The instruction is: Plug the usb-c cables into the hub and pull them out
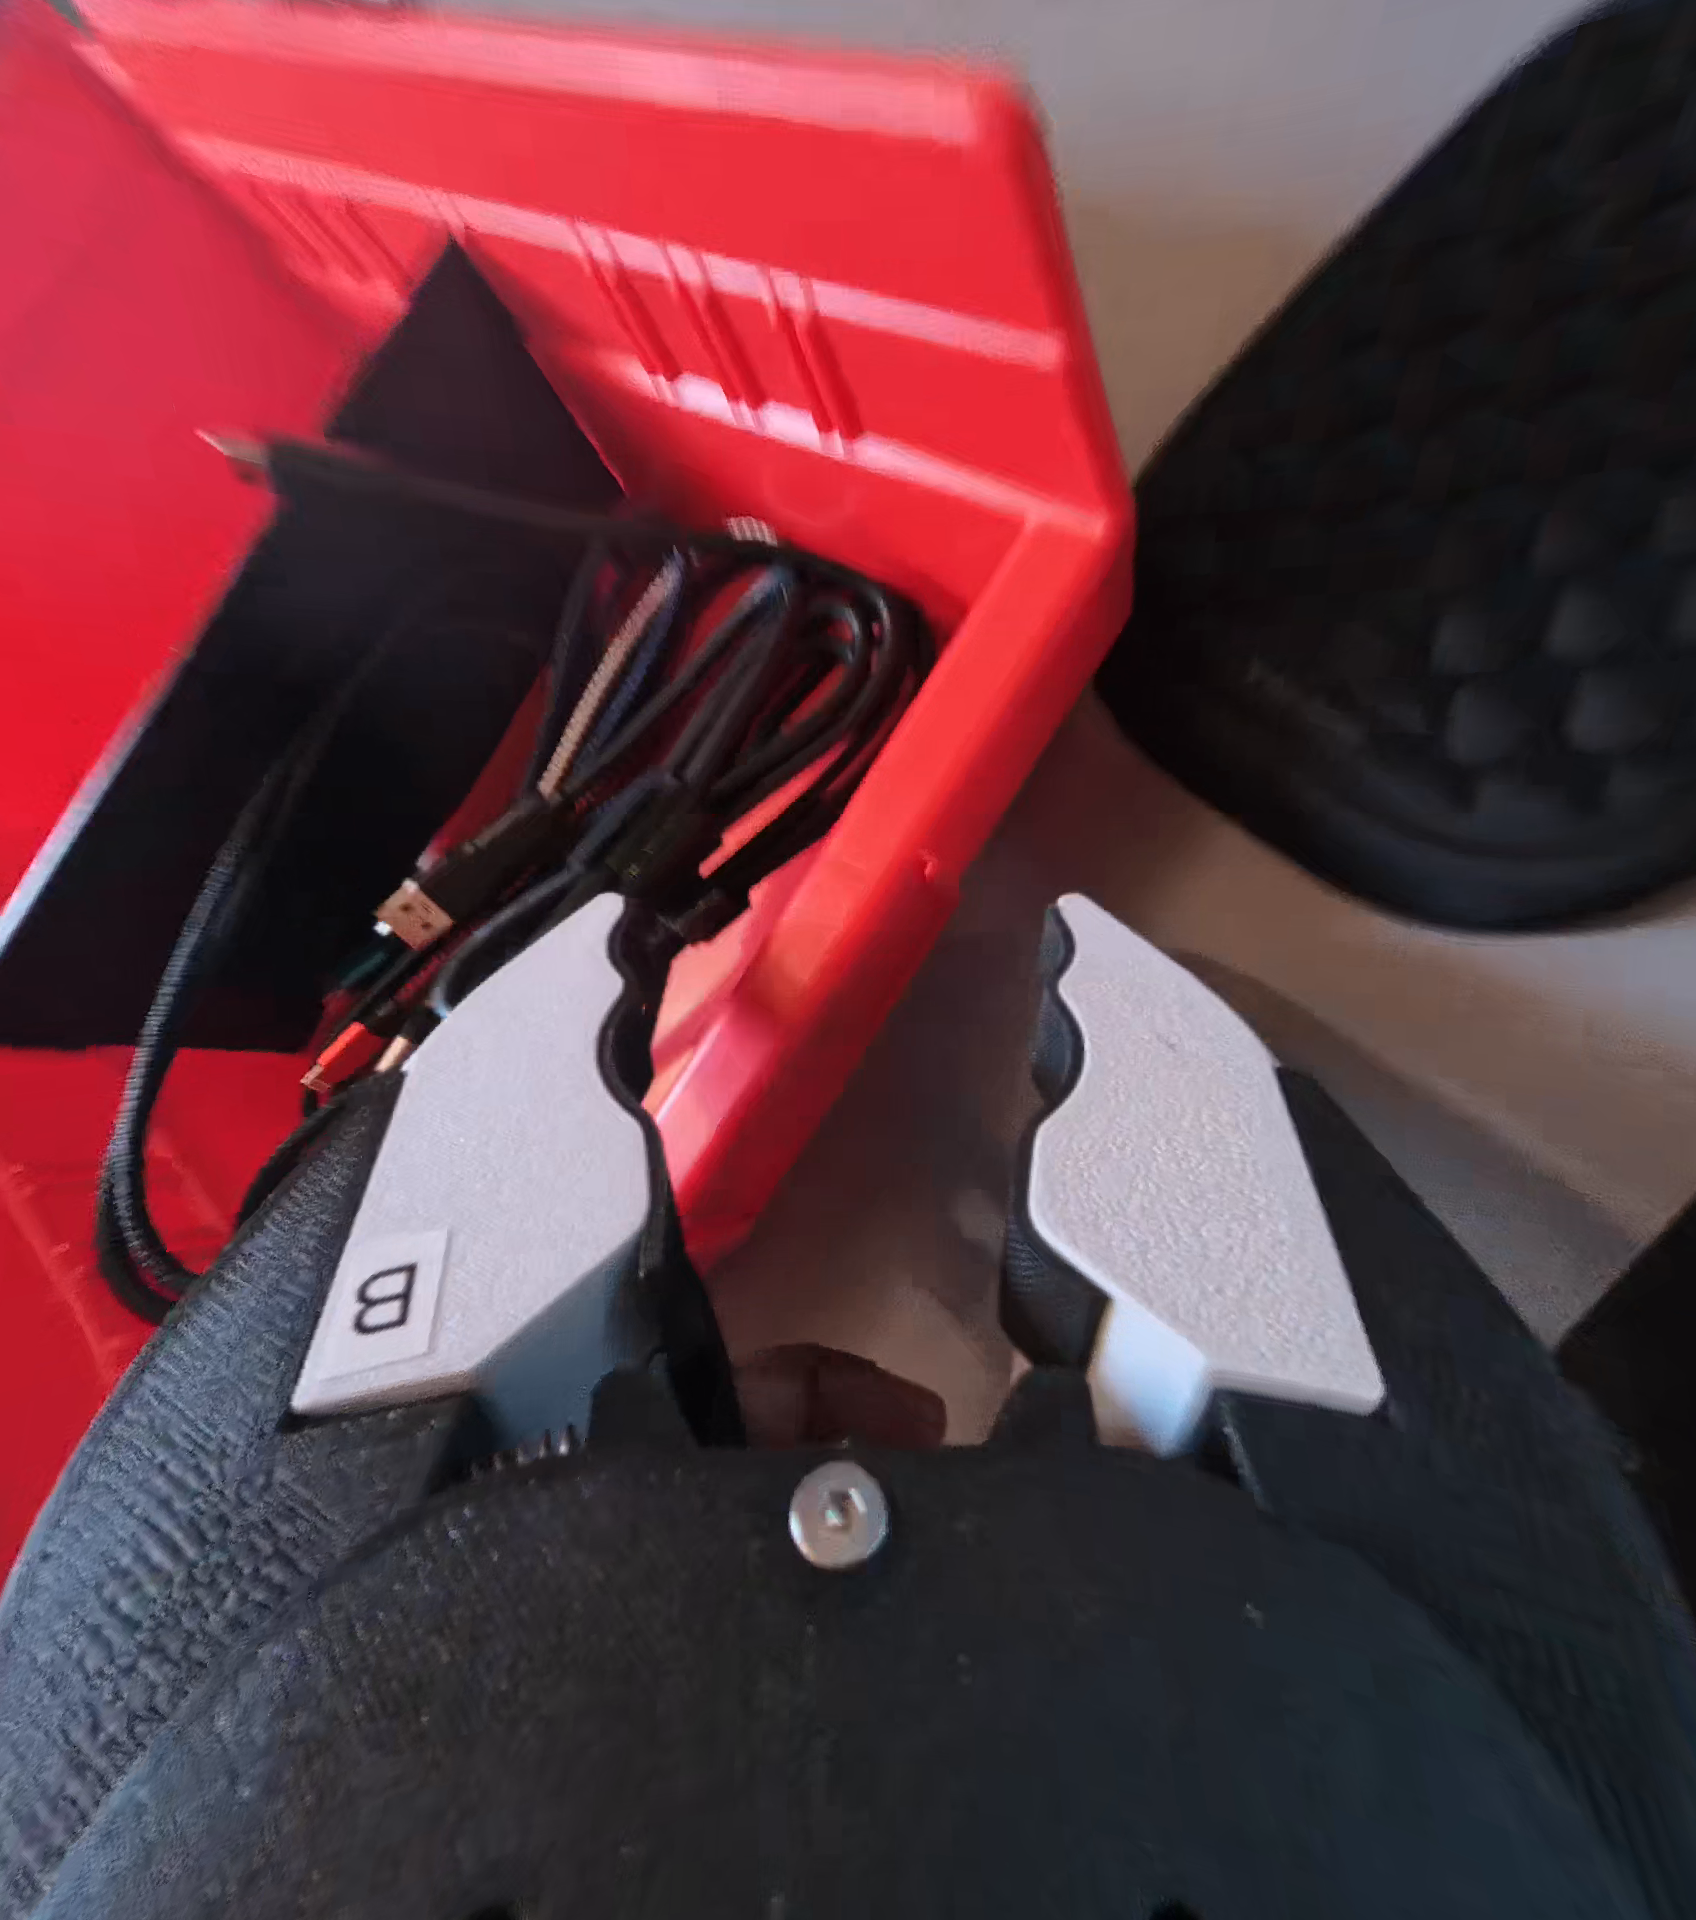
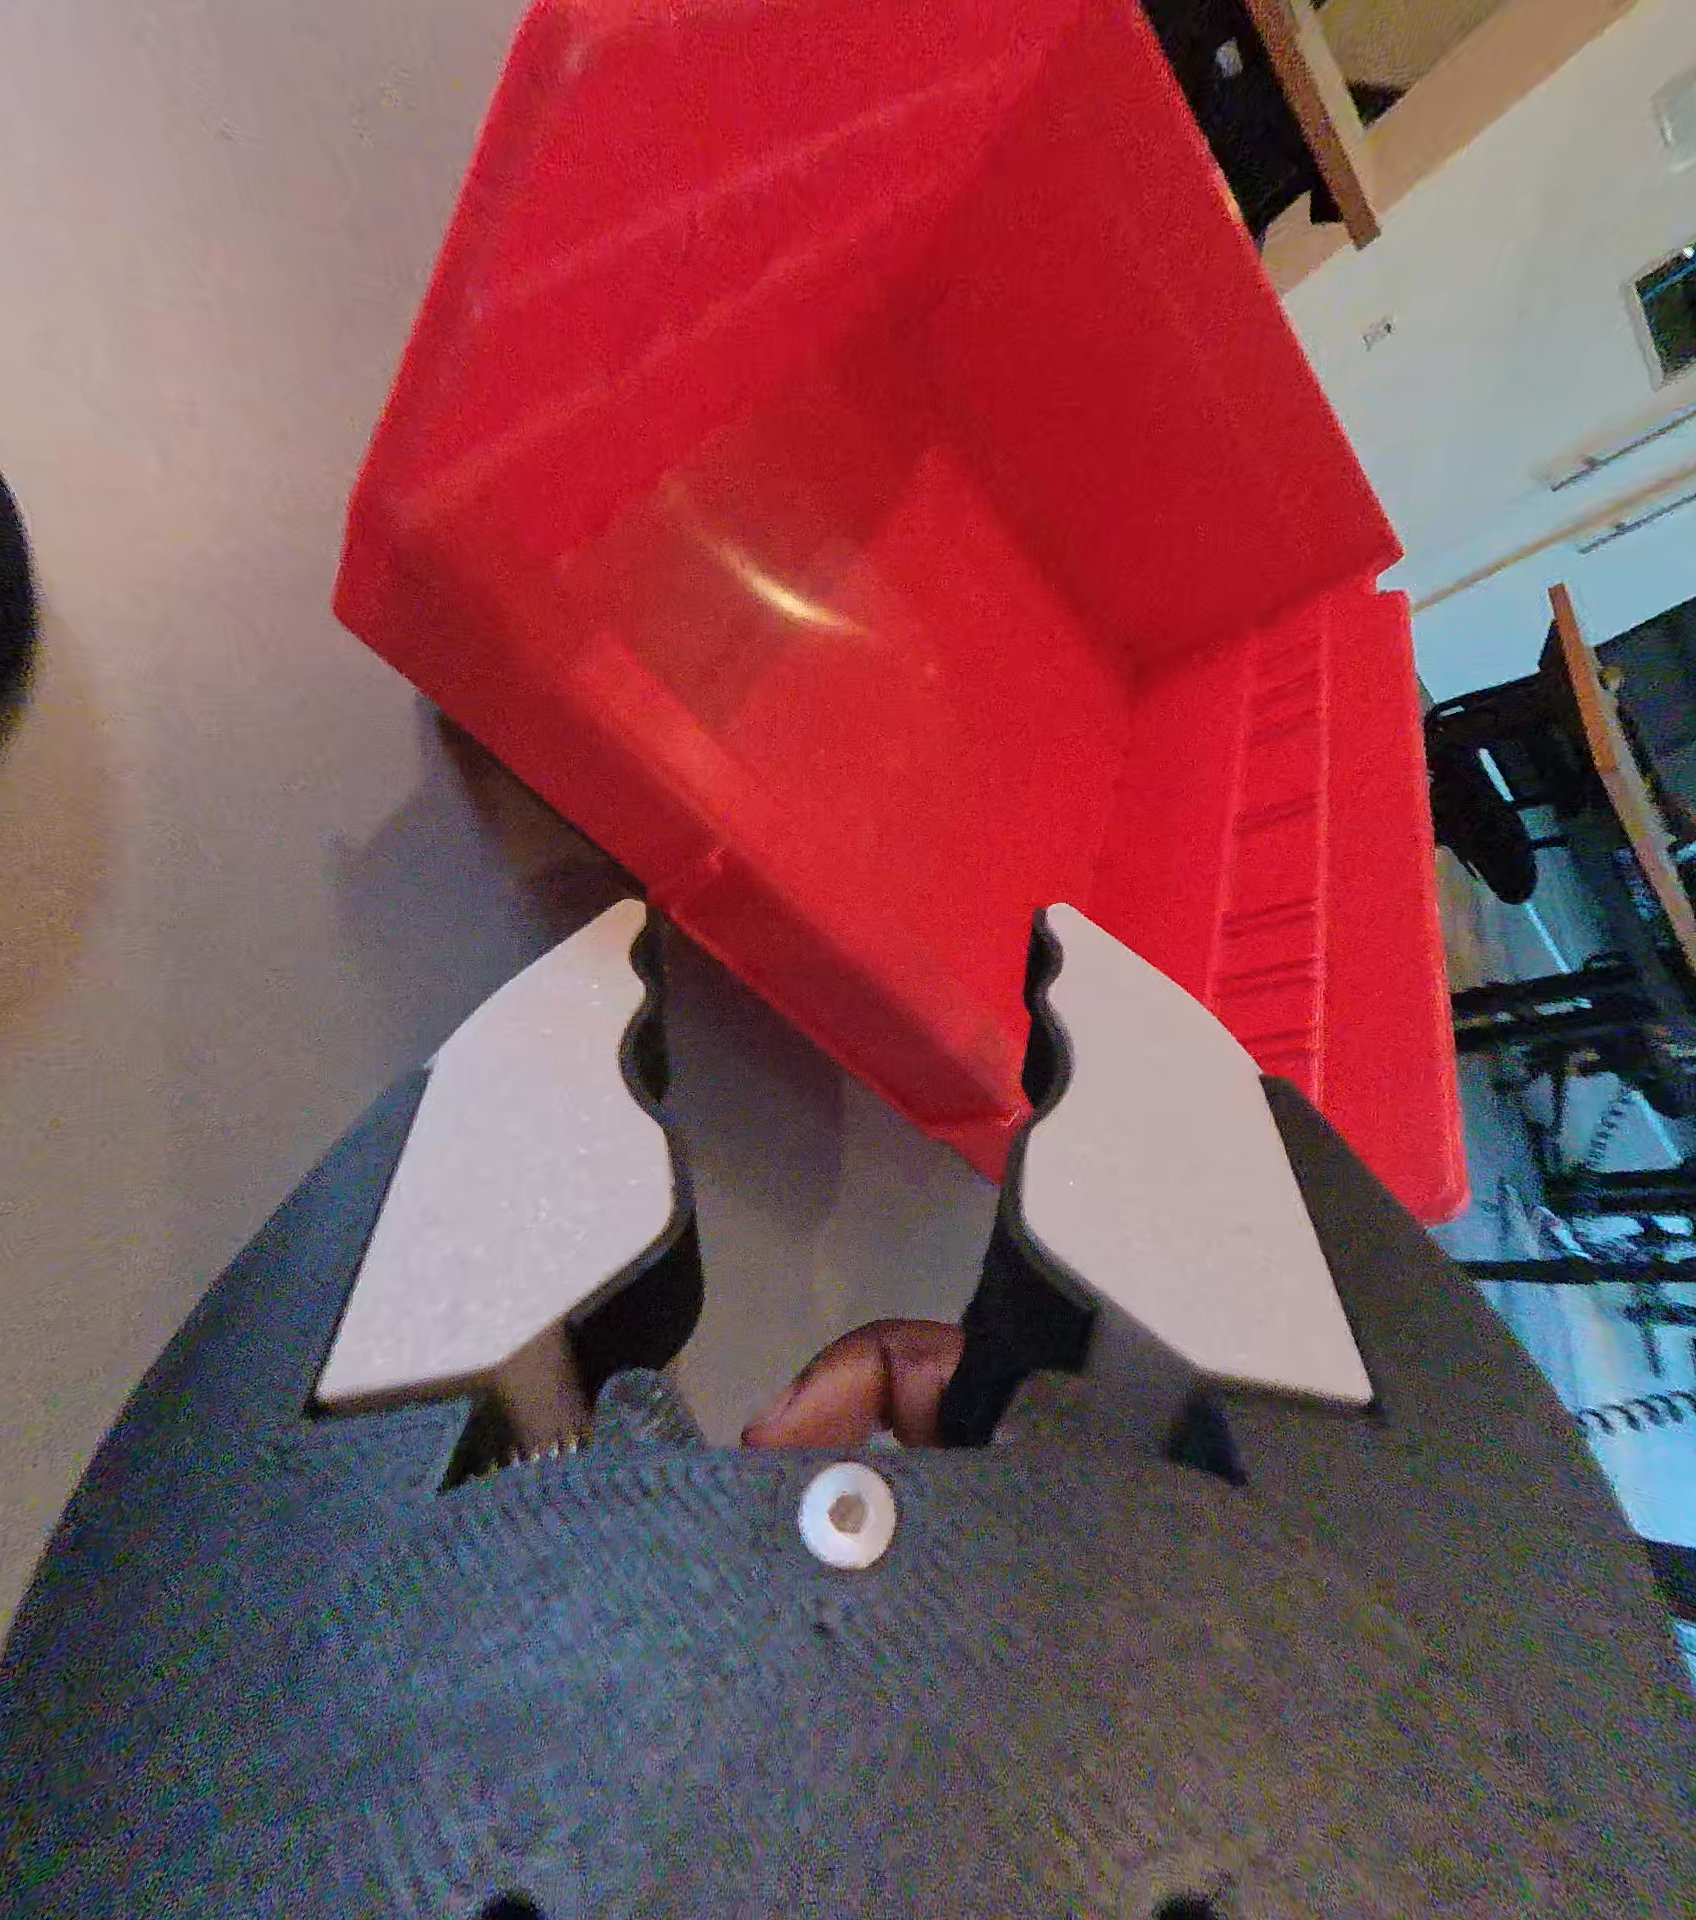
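Over red bin (image 1: 979, 665), both tongs (image 1: 839, 914) (image 2: 839, 920) gape, empty.

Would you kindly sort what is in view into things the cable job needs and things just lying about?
For the job: bundle of cables, left gripper, right gripper.
Lying about: red bin, black padded case, flat black panel in the bin.

My red bin (image 1: 1010, 644) is glossy smooth plastic; its cables (image 1: 719, 707) look rubbery or braided. My gripper fingers (image 1: 511, 1143) show grainy matt plastic beside a dimpled black case (image 1: 1509, 540).
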`<state>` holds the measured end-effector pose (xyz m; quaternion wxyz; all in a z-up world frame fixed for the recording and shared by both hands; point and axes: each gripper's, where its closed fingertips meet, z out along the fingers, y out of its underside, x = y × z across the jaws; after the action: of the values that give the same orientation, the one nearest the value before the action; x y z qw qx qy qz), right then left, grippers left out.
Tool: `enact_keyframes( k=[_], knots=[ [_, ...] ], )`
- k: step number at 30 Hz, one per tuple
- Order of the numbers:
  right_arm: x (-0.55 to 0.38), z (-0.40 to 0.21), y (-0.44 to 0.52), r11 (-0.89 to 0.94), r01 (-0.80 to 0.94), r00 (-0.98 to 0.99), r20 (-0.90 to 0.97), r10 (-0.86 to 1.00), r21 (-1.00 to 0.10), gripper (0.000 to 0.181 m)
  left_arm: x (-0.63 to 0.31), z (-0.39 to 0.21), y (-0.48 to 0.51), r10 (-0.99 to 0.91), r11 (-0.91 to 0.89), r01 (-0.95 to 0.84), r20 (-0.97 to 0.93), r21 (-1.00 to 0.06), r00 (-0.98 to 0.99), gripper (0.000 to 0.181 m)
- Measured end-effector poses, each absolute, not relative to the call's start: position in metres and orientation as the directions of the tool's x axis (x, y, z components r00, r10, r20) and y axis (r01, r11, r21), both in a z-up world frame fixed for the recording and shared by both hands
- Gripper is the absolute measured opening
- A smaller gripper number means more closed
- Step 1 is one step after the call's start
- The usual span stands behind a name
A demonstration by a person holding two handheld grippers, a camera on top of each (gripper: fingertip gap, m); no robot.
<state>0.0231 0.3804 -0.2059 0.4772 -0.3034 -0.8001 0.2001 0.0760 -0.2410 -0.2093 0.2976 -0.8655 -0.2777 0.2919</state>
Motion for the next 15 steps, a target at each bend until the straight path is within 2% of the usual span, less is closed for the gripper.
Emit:
enact_keyframes(
  k=[3, 6, 8, 10, 13, 15],
  knots=[
    [0.03, -0.17, 0.358, 0.625, 0.151, -0.374, 0.541, 0.753, -0.766, 0.072, 0.087, -0.167, -0.234, 0.707, -0.529, 0.216, -0.286, -0.821, 0.646, 0.074],
    [0.042, -0.108, 0.311, 0.405, -0.152, -0.438, 0.429, 0.79, -0.902, 0.07, 0.091, -0.133, -0.237, 0.761, -0.424, 0.189, -0.236, -0.886, 0.604, 0.074],
    [0.053, -0.067, 0.282, 0.213, -0.345, -0.471, 0.365, 0.803, -0.914, 0.065, 0.087, -0.121, -0.241, 0.785, -0.395, 0.206, -0.212, -0.895, 0.582, 0.071],
    [0.067, -0.033, 0.248, -0.019, -0.474, -0.562, 0.286, 0.776, -0.88, 0.063, 0.076, -0.109, -0.245, 0.819, -0.366, 0.231, -0.194, -0.901, 0.54, 0.068],
    [0.08, -0.009, 0.197, -0.332, -0.47, -0.75, 0.172, 0.639, -0.818, 0.062, 0.046, -0.082, -0.254, 0.867, -0.318, 0.268, -0.165, -0.909, 0.471, 0.061],
    [0.081, -0.018, 0.163, -0.405, -0.386, -0.842, 0.138, 0.521, -0.829, 0.063, 0.021, -0.072, -0.254, 0.843, -0.348, 0.308, -0.152, -0.885, 0.515, 0.058]
  ],
)
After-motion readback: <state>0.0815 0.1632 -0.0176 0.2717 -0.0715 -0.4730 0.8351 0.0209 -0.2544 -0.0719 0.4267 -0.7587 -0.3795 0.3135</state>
